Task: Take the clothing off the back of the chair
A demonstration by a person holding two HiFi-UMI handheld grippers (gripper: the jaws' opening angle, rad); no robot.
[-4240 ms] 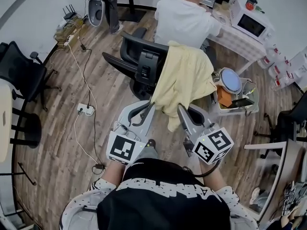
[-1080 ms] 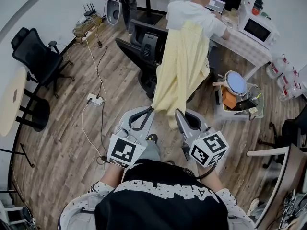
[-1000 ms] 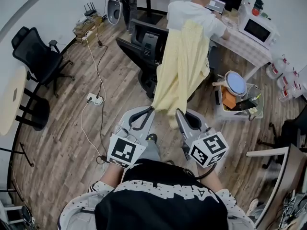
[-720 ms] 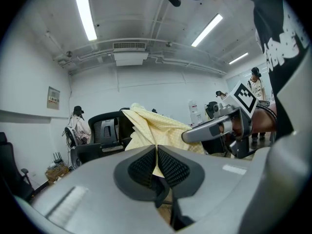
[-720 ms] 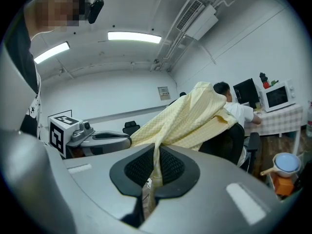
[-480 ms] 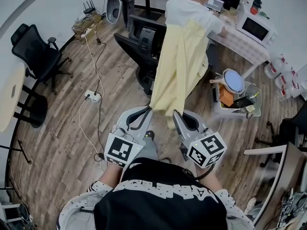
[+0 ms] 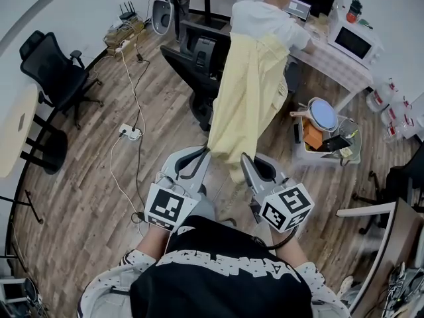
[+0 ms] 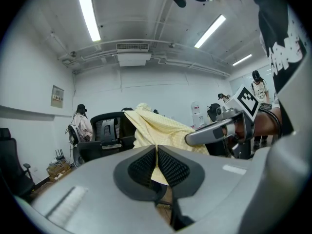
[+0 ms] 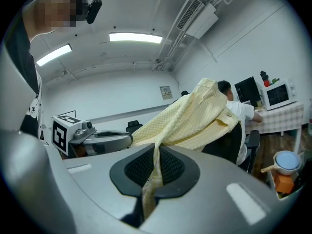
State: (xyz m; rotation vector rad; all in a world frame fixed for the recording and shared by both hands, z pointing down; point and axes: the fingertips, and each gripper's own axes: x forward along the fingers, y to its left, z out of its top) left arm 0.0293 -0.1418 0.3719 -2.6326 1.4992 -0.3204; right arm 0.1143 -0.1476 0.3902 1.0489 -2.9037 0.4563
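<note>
A pale yellow garment (image 7: 248, 101) stretches from the back of a black office chair (image 7: 195, 55) toward me. Its far end (image 9: 209, 106) still drapes over the chair back. My left gripper (image 7: 207, 152) is shut on the garment's near left corner (image 8: 157, 172). My right gripper (image 7: 242, 158) is shut on the near right edge, and cloth hangs down through its jaws (image 9: 152, 179). Both grippers point nearly level toward the chair, side by side. In the left gripper view the right gripper (image 8: 214, 133) shows beside the cloth.
A seated person in a white shirt (image 7: 268, 22) works at a desk just behind the chair. A crate with a pan and clutter (image 7: 324, 134) stands right of the garment. A power strip (image 7: 130, 133) and cable lie on the wood floor at left. Another black chair (image 7: 56, 71) stands far left.
The view has shifted a little and the garment looks pulled slightly further toward me. Both grippers keep their grip on it.
</note>
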